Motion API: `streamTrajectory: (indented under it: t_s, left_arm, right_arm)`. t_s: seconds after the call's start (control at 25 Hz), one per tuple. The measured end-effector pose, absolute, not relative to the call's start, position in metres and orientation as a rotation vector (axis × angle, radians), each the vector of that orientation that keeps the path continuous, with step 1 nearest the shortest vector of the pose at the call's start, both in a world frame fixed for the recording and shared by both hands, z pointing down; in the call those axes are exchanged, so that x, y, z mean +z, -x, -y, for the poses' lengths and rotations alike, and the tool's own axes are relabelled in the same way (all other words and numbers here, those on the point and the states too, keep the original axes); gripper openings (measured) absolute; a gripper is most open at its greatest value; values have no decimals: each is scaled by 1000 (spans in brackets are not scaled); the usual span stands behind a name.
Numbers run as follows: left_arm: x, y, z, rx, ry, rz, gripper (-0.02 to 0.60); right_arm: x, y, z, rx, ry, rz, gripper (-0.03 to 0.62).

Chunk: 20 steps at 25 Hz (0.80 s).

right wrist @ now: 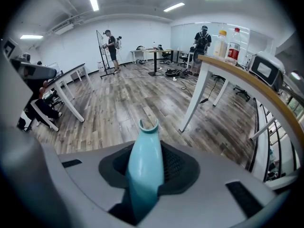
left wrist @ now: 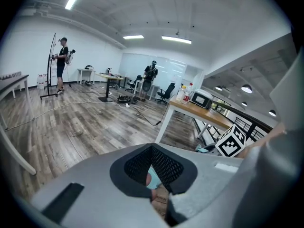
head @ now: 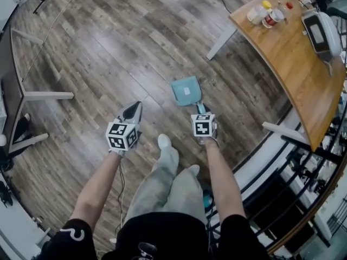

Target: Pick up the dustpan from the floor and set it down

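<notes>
Dustpan (head: 186, 91) hangs from right gripper (head: 201, 109), handle pinched, apparently so its pan meets floor (head: 108, 42) first. Left gripper (head: 133, 111), jaws pressed together, holds nothing.

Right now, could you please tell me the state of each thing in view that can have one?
Dustpan: held by its handle, pan end pointing away from the person.
Right tool: shut on the dustpan's handle.
Left tool: shut, empty.
Bottles on the table: upright, capped.
</notes>
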State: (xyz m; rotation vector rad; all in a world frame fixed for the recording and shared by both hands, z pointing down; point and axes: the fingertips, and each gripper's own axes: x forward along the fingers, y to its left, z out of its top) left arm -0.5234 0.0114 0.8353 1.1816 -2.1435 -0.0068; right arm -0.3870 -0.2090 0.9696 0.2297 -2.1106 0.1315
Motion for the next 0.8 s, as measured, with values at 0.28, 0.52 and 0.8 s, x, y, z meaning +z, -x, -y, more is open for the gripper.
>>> streamTrajectory:
  t_s: [0.28,0.52,0.8]
  left_arm:
    - [835,521,-13,-33,-1165,2136,-3]
    - [834,515,-10,-46,-1162,2128,-2]
    - [820,501,-3,-45,-1181,2113,-2]
  right_arm:
    - [967,386,206,190,-186,2116,106]
    - [952,392,203,211,-160,2133,138]
    - [917,391,208,245,-160,2208,144]
